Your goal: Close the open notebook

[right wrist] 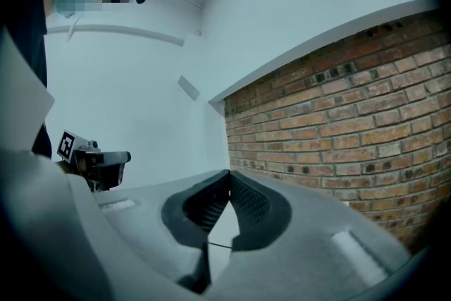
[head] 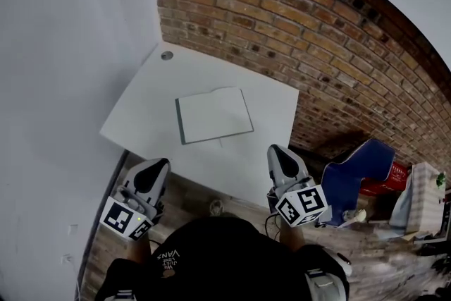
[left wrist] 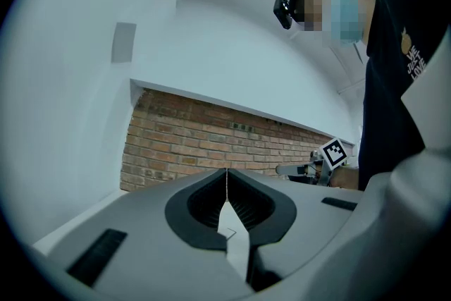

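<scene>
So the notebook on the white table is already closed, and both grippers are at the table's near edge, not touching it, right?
Not quite. The head view shows the notebook lying open, white pages up. The rest holds: it is on the white table, and the left gripper and right gripper are at the near edge, not touching it.

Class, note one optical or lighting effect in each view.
Head view: fisheye bows the brick wall into an arc; the notebook lies evenly lit, without glare. Left gripper view: black vignette rings the frame around the shut left tool. Right gripper view: same vignette; brick courses curve behind the right tool.
</scene>
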`<action>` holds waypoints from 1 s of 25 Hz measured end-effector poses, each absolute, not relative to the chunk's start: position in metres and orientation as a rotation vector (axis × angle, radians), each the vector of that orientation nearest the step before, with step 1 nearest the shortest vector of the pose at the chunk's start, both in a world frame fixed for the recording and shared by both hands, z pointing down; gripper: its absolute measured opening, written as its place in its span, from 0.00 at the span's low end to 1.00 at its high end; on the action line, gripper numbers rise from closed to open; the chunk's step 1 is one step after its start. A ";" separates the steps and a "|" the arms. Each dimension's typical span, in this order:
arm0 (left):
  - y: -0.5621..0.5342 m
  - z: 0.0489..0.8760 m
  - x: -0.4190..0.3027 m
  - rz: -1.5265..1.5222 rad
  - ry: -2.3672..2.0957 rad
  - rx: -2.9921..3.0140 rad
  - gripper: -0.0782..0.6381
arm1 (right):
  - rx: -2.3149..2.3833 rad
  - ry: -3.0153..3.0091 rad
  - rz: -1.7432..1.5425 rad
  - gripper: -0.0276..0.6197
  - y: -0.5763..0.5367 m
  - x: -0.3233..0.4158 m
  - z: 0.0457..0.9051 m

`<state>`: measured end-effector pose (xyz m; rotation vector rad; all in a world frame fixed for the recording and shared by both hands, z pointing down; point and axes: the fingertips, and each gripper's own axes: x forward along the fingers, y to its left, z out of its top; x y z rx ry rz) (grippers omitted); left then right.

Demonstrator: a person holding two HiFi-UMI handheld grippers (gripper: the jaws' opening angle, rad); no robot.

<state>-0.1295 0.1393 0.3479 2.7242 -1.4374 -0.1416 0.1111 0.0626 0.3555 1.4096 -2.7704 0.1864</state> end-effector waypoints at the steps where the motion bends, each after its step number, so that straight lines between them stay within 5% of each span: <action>1: 0.134 0.348 -0.128 -0.142 -1.441 2.720 0.12 | 1.404 -2.771 0.190 0.04 0.056 0.113 0.357; 25: 0.044 0.378 -0.084 -0.086 -1.453 2.649 0.12 | 1.334 -2.803 0.258 0.04 -0.027 0.144 0.389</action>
